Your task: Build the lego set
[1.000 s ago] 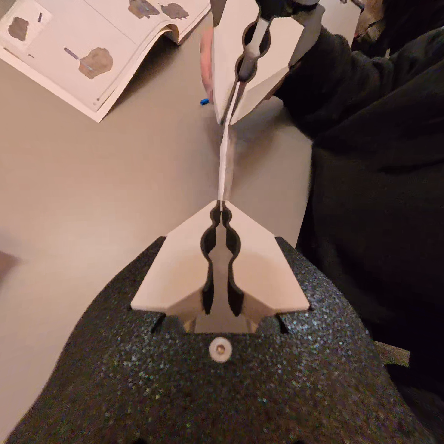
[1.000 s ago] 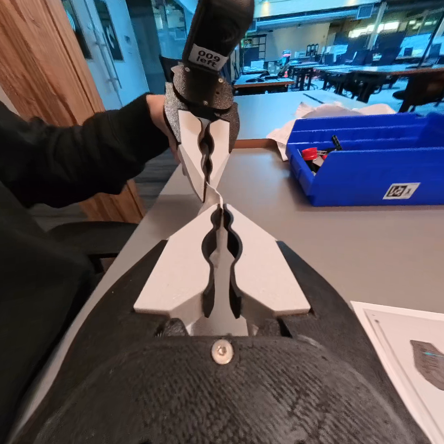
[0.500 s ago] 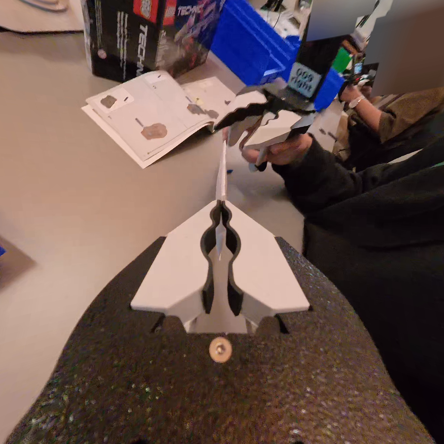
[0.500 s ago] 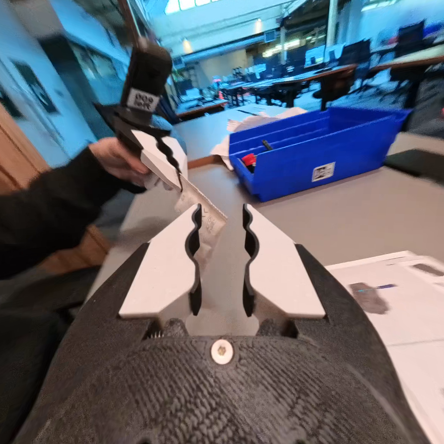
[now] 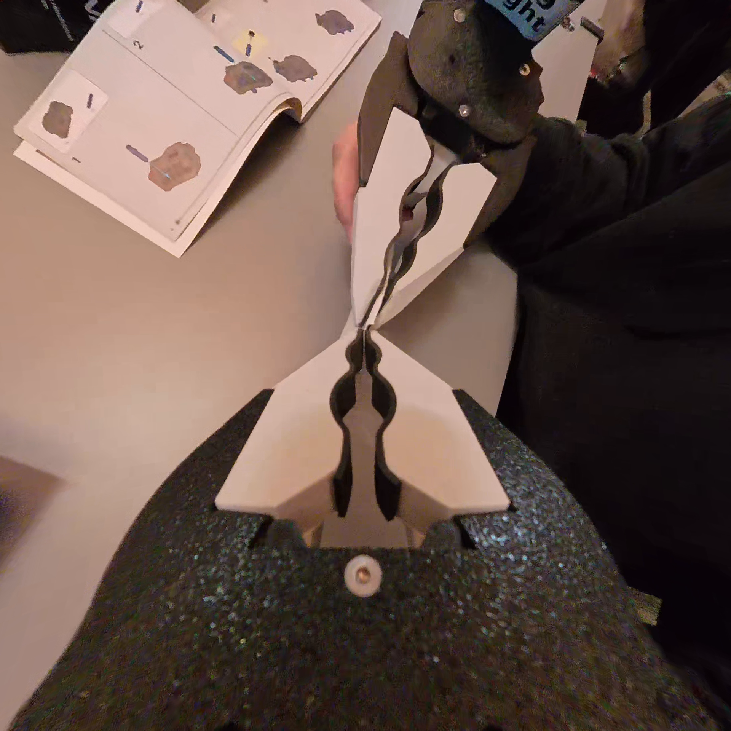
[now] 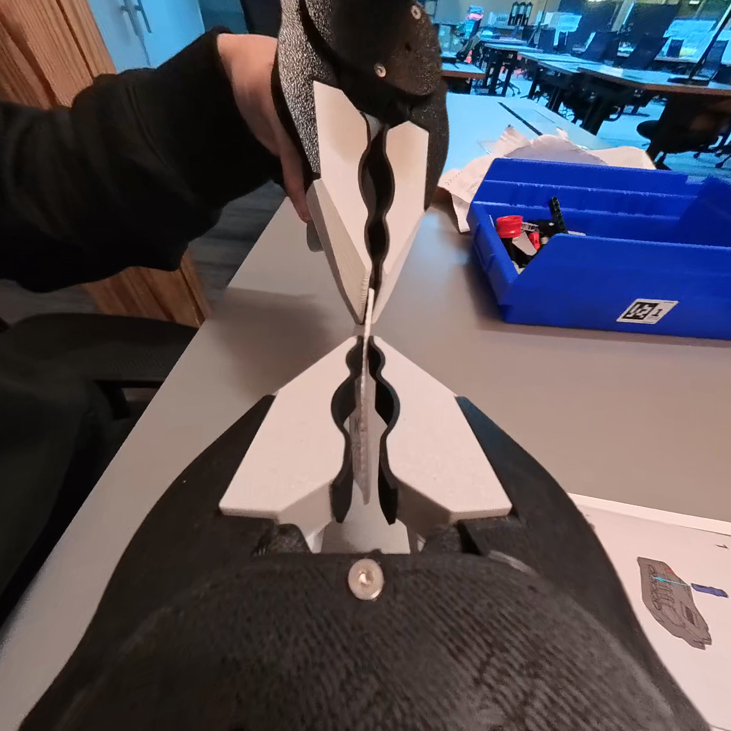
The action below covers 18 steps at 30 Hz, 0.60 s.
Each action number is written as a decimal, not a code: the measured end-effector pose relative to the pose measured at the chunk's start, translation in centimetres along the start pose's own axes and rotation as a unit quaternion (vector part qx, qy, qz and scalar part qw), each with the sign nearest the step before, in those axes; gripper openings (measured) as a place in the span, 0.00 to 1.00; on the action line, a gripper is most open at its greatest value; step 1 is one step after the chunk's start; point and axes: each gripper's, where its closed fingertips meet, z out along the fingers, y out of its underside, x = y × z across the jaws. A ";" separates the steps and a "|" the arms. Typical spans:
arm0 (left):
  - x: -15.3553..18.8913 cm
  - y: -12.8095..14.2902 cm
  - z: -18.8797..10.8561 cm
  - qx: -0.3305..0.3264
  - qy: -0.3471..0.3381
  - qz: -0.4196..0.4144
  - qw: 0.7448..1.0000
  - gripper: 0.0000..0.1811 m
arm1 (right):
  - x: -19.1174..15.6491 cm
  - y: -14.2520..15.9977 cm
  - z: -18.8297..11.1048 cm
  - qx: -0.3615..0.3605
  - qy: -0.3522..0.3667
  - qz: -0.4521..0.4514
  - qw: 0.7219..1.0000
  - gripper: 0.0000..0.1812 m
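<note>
Both units are meeting tip to tip above the desk (image 5: pixel 118 356), sharing one thin white strip, likely a paper parts bag seen edge-on.

Left hand-held gripper (image 5: pixel 363 336): jaws pressed together, pinching the near edge of the bag (image 6: pixel 368 316). Right hand-held gripper (image 6: pixel 366 340): jaws also pressed together on it, with the rest of the bag running back through its finger channel toward the body. In the right wrist view the left hand-held gripper (image 6: pixel 370 312) is pointing down at it from straight ahead; in the left wrist view the right hand-held gripper (image 5: pixel 372 316) is doing the same.

Step in hand, as a judgement: opening or tearing the parts bag, so the build proper is barely starting.

- Instruction booklet (image 5: pixel 166 118) is lying open ahead-left of the left unit.
- Blue bin (image 6: pixel 617 285) holding loose lego pieces (image 6: pixel 522 237) is sitting ahead-right of the right unit; crumpled paper (image 6: pixel 553 150) is lying behind it.

Next move probably calls for pulling the two grips apart or shearing them sideways while both are keeping the pinch tight. Risk: paper slipping out instead of tearing, or contents scattering over the desk edge.
</note>
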 end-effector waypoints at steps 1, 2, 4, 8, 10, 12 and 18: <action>-0.1 -0.1 0.0 0.002 -0.001 -0.003 1.000 0.00 | 0.2 -0.2 -0.1 0.007 0.007 0.000 1.000 0.00; -0.1 0.0 -0.1 -0.001 -0.002 -0.005 1.000 0.00 | 0.5 -0.5 -0.2 0.021 0.019 0.005 1.000 0.04; -0.4 0.4 0.0 -0.009 -0.010 -0.005 1.000 0.00 | 0.8 -1.2 -0.6 0.041 0.020 0.017 0.999 0.06; -0.4 0.6 0.0 -0.005 -0.011 -0.008 1.000 0.00 | 0.5 -0.8 -0.7 0.033 0.004 0.020 0.999 0.00; -0.3 0.3 0.0 0.006 -0.009 -0.012 1.000 0.00 | 0.7 -0.4 -0.5 0.022 0.014 0.014 1.000 0.08; -0.3 0.1 0.0 0.015 -0.005 -0.014 1.000 0.00 | 0.4 -0.2 -0.4 0.013 0.010 0.001 1.000 0.02; -1.0 -0.7 0.0 0.061 -0.044 0.041 0.996 0.04 | 0.8 0.0 -0.4 0.007 0.006 0.036 0.999 0.00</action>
